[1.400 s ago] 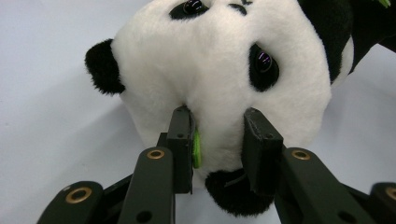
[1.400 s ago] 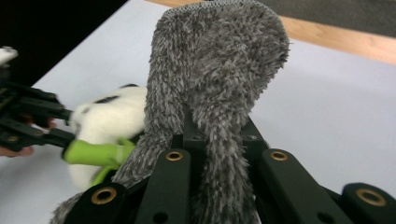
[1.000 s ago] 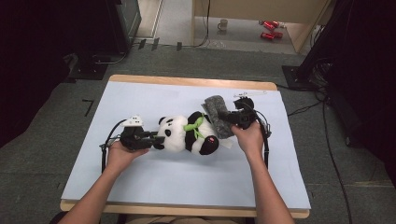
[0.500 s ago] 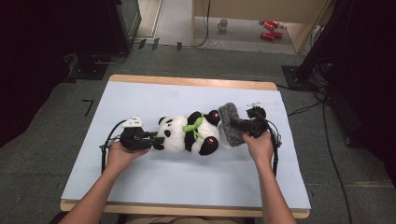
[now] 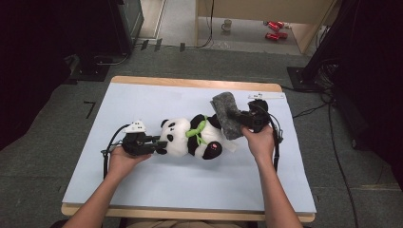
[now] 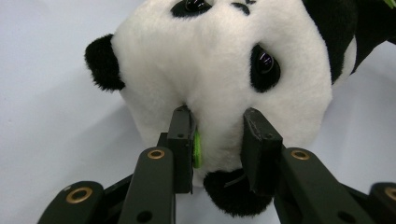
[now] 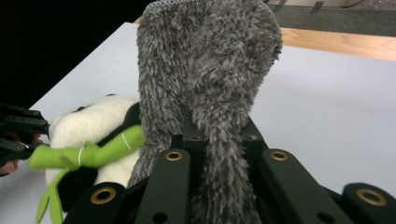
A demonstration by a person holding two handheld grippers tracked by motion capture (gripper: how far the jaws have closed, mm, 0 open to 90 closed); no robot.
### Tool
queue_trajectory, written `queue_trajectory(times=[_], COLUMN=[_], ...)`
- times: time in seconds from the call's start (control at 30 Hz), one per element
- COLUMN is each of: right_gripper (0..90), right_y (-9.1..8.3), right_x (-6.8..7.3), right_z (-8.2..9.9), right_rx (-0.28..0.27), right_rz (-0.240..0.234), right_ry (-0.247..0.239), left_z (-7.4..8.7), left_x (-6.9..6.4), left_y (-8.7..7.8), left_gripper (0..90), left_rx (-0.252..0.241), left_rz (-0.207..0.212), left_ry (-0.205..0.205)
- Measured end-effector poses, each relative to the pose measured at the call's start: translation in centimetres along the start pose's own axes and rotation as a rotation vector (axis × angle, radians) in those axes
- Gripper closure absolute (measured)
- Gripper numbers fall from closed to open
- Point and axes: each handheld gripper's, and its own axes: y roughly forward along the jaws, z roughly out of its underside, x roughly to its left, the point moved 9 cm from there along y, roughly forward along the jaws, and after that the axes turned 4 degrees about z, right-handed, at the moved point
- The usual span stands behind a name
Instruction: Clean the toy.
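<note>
A black-and-white panda plush [image 5: 183,137] with a green scarf [image 5: 196,130] lies on its back on the pale blue mat [image 5: 142,99], head toward the left. My left gripper [image 5: 154,144] is shut on the panda's head [image 6: 219,60], its pads [image 6: 183,135] pressed into the white fur beside one ear. My right gripper [image 5: 240,118] is shut on a grey fuzzy cloth [image 5: 225,116], which stands up over the panda's feet. In the right gripper view the cloth [image 7: 210,70] rises from between the jaws of the right gripper [image 7: 217,144], with the panda [image 7: 88,126] behind it at the left.
The mat covers a wooden table whose edge [image 5: 190,83] shows at the back. On the floor beyond are a mug [image 5: 227,24], red objects [image 5: 274,29] and cables. A white label [image 5: 259,95] lies at the mat's back right.
My right gripper swung the grey cloth slightly to the right and back toward the panda's feet, and the cloth now stands more upright. The left gripper and the panda's head stayed put.
</note>
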Motion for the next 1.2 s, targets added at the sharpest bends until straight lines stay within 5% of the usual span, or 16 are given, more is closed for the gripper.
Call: queue_trajectory(times=[0.13, 0.47, 0.7, 0.77, 0.9, 1.03, 1.2], right_gripper=[79.2, 79.6, 79.8, 79.9, 79.9, 79.8, 79.7], right_y=[2.0, 2.6, 4.0, 4.0, 4.2, 4.5, 2.8], right_x=[0.4, -1.5, -1.6, -1.3, -1.4, -2.4, -3.3], right_z=[0.5, 2.5, 4.9, 4.8, 5.3, 7.2, 6.7], right_rx=[0.022, 0.052, 0.135, 0.131, 0.158, 0.261, 0.224], right_rz=[0.002, 0.066, 0.082, 0.104, 0.109, 0.128, 0.141], right_ry=[-0.007, 0.027, 0.029, -0.009, -0.011, -0.016, 0.004], left_z=[-0.1, -0.1, -0.1, -0.1, -0.2, -0.5, -0.7], left_x=[0.0, 0.1, 0.4, 0.4, 0.4, 0.6, 0.9], left_y=[0.1, 0.1, 0.1, 0.1, 0.2, 0.2, 0.3], left_gripper=[68.2, 68.4, 68.4, 68.3, 68.3, 68.2, 68.0], left_rx=[-0.008, -0.007, 0.001, 0.000, -0.002, -0.001, -0.008], left_rz=[-0.011, -0.013, -0.011, -0.011, -0.007, -0.002, 0.001], left_ry=[-0.018, -0.023, -0.022, -0.025, -0.031, -0.037, -0.054])
